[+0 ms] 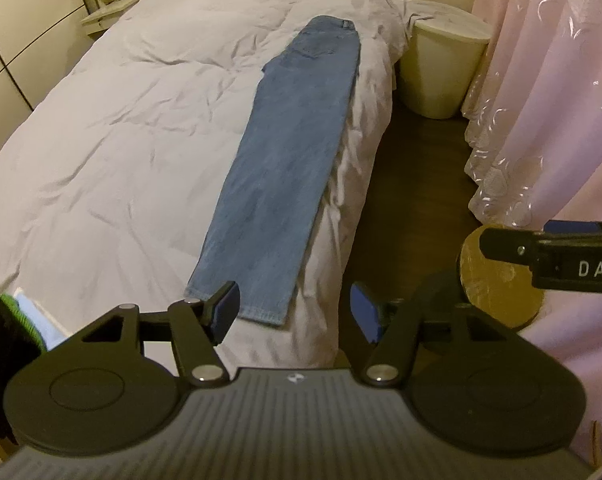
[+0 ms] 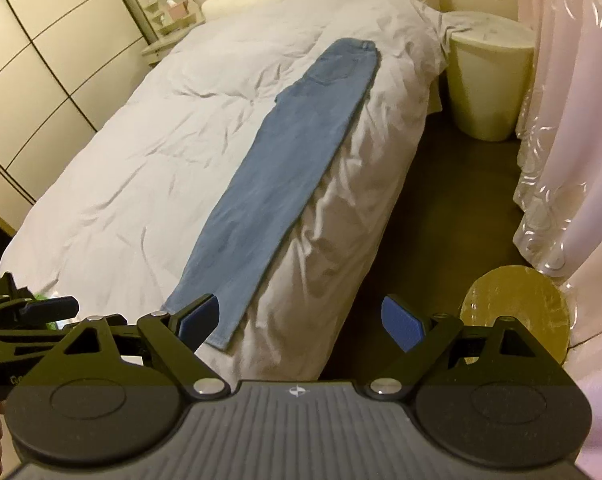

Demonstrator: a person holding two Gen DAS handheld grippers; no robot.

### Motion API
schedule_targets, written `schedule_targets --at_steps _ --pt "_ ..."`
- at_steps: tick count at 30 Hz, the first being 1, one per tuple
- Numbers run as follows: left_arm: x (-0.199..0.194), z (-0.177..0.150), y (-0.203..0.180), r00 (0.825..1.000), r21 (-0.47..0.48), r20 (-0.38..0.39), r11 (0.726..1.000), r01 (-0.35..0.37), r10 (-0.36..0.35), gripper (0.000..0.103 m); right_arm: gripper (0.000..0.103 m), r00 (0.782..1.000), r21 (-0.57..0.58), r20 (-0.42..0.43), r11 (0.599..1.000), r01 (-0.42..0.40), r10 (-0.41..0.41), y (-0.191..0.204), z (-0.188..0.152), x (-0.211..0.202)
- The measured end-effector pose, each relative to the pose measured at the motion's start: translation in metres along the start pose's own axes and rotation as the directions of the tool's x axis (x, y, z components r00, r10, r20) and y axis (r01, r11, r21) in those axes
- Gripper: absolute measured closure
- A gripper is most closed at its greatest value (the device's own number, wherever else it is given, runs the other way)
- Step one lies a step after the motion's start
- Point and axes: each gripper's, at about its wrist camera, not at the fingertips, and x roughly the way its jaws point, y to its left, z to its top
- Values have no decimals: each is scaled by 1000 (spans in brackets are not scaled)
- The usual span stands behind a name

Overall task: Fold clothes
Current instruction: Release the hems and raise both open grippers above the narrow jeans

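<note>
Jeans (image 1: 289,168) lie lengthwise along the bed's (image 1: 113,128) right edge; left gripper (image 1: 295,312) and right gripper (image 2: 299,320) hover wide, empty, near the hem.

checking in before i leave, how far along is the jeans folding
Done: the jeans lie flat along the bed's right edge, already folded lengthwise, one leg over the other, waistband at the far end. In hand: nothing; the left hand-held gripper and right hand-held gripper are both open near the hem, gripping no cloth. Left: the crosswise folds, hem toward waistband.
</note>
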Motion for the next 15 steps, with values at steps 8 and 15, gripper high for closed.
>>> schedule_targets --at_steps 8,15 --pt "58 70 -6 1000 -9 0 1000 12 -12 44 5 1000 5 -14 1000 0 0 -29 76 60" --pt "124 174 11 999 -18 -45 1000 9 -10 44 4 998 -37 -59 999 0 -2 -33 186 125"
